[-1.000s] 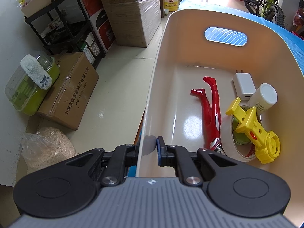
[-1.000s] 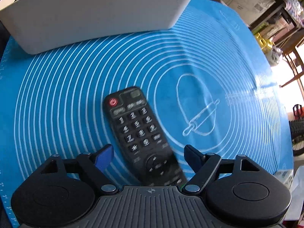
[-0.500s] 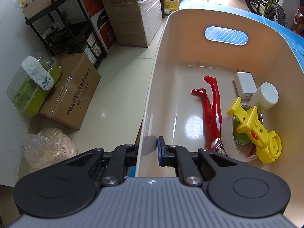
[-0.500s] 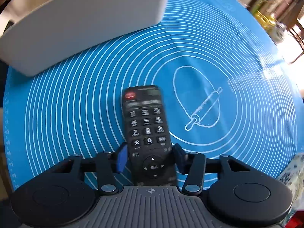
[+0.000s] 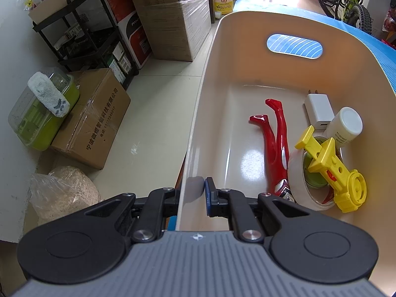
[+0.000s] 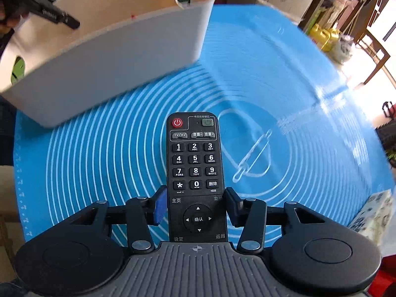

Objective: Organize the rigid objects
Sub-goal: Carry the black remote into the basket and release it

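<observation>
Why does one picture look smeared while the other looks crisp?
Right wrist view: the remote is sharp, but the blue mat and bin smear with motion. Left wrist view: crisp, with a bright glare patch on the bin floor; fisheye bends the edges.

A round table covered by a blue mat [image 6: 284, 79] printed with white concentric rings carries everything here. A beige bin [image 6: 118, 57] sits directly on the mat toward its far left part, and a rolling-pin drawing [image 6: 252, 156] marks the mat's middle, to the near right of the bin. Farther to the near right of the bin, at the mat's edge, lies what may be a patterned cloth or box [image 6: 371, 215], too blurred to name.
</observation>
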